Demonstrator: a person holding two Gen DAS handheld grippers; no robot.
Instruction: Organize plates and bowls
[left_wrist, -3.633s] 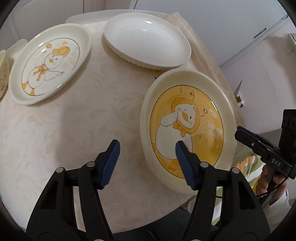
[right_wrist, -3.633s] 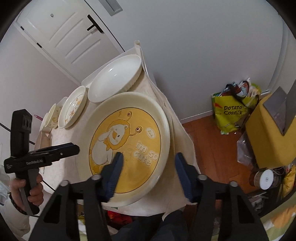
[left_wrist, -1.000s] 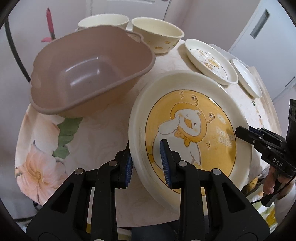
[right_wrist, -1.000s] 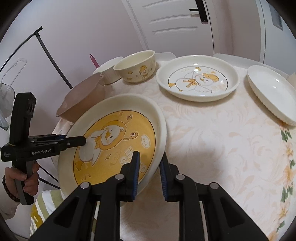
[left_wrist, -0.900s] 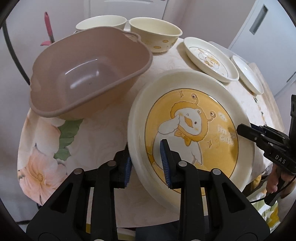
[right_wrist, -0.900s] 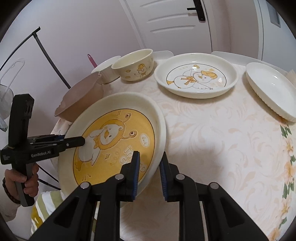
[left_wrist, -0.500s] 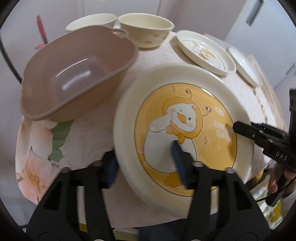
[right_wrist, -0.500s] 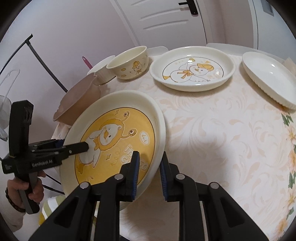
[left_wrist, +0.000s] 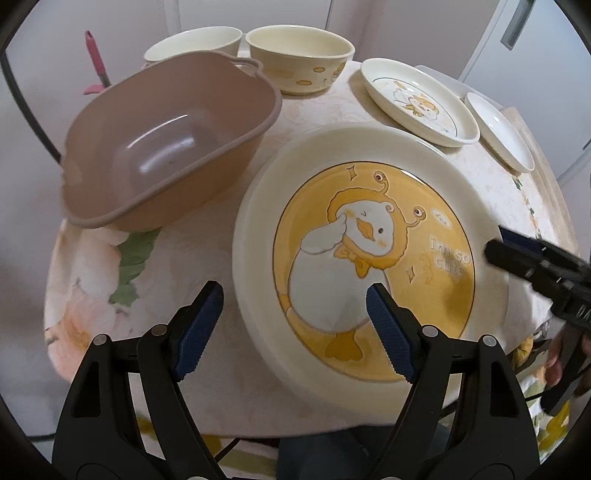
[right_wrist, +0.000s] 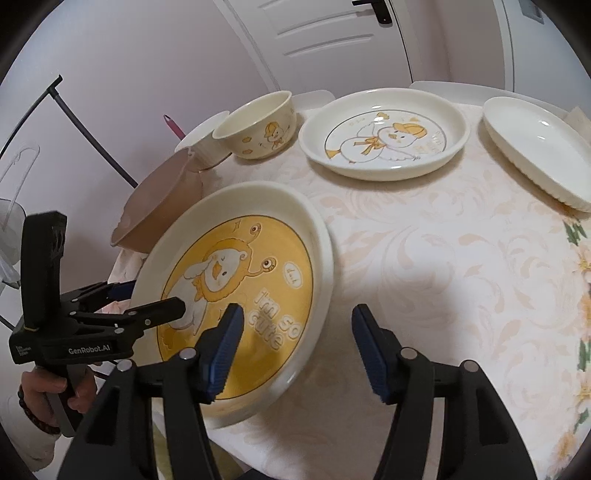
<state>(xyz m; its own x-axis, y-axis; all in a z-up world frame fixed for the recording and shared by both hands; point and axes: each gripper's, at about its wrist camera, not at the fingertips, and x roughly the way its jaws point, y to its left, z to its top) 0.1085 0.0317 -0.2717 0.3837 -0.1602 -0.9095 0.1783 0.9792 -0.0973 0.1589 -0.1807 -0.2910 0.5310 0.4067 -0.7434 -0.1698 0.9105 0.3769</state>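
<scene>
Blue-padded left tool (left_wrist: 293, 323): jaws opening, straddling the near rim of the yellow duck plate (left_wrist: 369, 258), pads clear of it. Right tool (right_wrist: 295, 350): jaws opening, astride the same plate's opposite rim, not gripping. Plate lies on the table (right_wrist: 443, 258) at its near edge, just beside the brown basin (left_wrist: 166, 147). Beyond: two cream bowls (left_wrist: 299, 61), small duck plate (left_wrist: 417, 101), white plate (left_wrist: 498, 131).

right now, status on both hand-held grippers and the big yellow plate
Left hand-held gripper and right hand-held gripper opening, pads clear of rim. Yellow duck plate down on tablecloth. Pink basin close beside.
</scene>
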